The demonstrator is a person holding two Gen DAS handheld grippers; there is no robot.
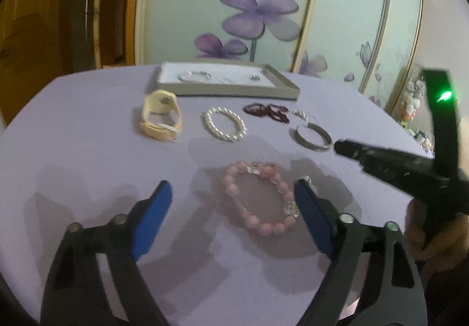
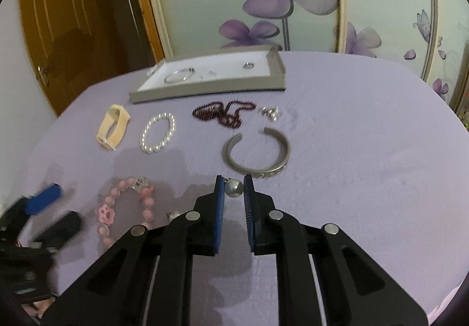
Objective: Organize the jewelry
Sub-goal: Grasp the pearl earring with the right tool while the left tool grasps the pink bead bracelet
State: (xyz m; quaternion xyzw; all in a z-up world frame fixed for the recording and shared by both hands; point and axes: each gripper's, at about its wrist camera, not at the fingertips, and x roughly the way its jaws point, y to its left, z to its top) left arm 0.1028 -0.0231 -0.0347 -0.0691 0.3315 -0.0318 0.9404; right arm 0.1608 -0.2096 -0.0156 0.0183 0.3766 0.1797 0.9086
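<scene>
My right gripper (image 2: 234,181) is shut on a silver ball earring (image 2: 234,188), held just above the lilac cloth. A second ball earring (image 2: 173,214) lies to its left. A pink bead bracelet (image 1: 268,171) with a flower charm lies between the fingers of my open left gripper (image 1: 233,188), close to the right finger, and no pad presses on it. It also shows in the right wrist view, the pink bead bracelet (image 2: 105,213). At the far edge sits a grey tray (image 1: 234,91) with a white inside, holding a thin bangle and small rings. The right wrist view shows the same tray (image 2: 205,91).
On the cloth before the tray lie a cream strap (image 2: 112,126), a pearl bracelet (image 2: 158,132), a dark red bead necklace (image 2: 225,112), small silver earrings (image 2: 271,113) and an open silver cuff (image 2: 256,156). A flowered wardrobe stands behind, with a wooden door to its left.
</scene>
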